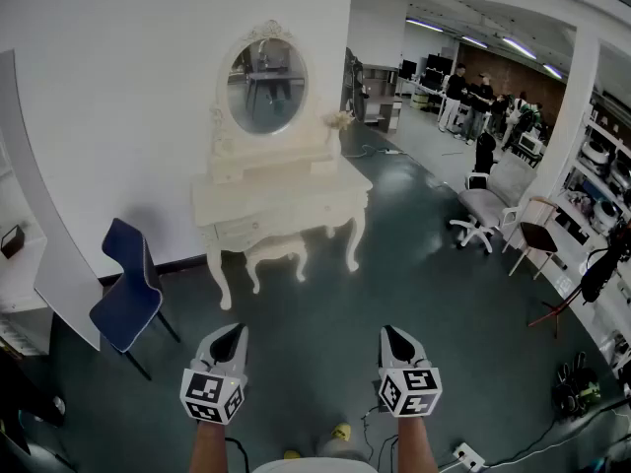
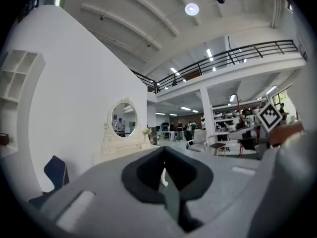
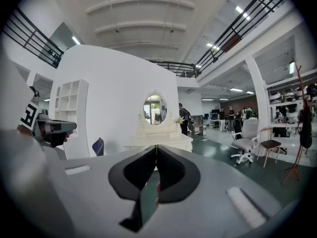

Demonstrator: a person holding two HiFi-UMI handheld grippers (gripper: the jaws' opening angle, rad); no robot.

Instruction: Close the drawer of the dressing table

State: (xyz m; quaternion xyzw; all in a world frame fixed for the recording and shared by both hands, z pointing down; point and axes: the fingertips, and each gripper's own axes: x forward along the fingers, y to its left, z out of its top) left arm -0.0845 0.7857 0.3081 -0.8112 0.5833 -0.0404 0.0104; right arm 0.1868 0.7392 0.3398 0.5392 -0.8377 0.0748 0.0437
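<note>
A cream dressing table (image 1: 281, 200) with an oval mirror (image 1: 266, 85) stands against the white wall, and a matching stool (image 1: 276, 252) is tucked under it. Its drawer fronts (image 1: 242, 230) are too small to tell whether one stands out. My left gripper (image 1: 229, 333) and right gripper (image 1: 396, 333) hover side by side over the dark floor, well short of the table, both shut and holding nothing. The left gripper view shows the dressing table (image 2: 121, 150) far off, beyond the left gripper (image 2: 163, 155). In the right gripper view the dressing table (image 3: 158, 142) sits straight past the right gripper (image 3: 156, 150).
A blue chair (image 1: 128, 289) stands left of the table beside a white shelf partition (image 1: 44, 254). A white office chair (image 1: 480, 210) and a wooden chair (image 1: 537, 235) are to the right. People (image 1: 483, 101) stand far back. Cables and a power strip (image 1: 468, 456) lie near my feet.
</note>
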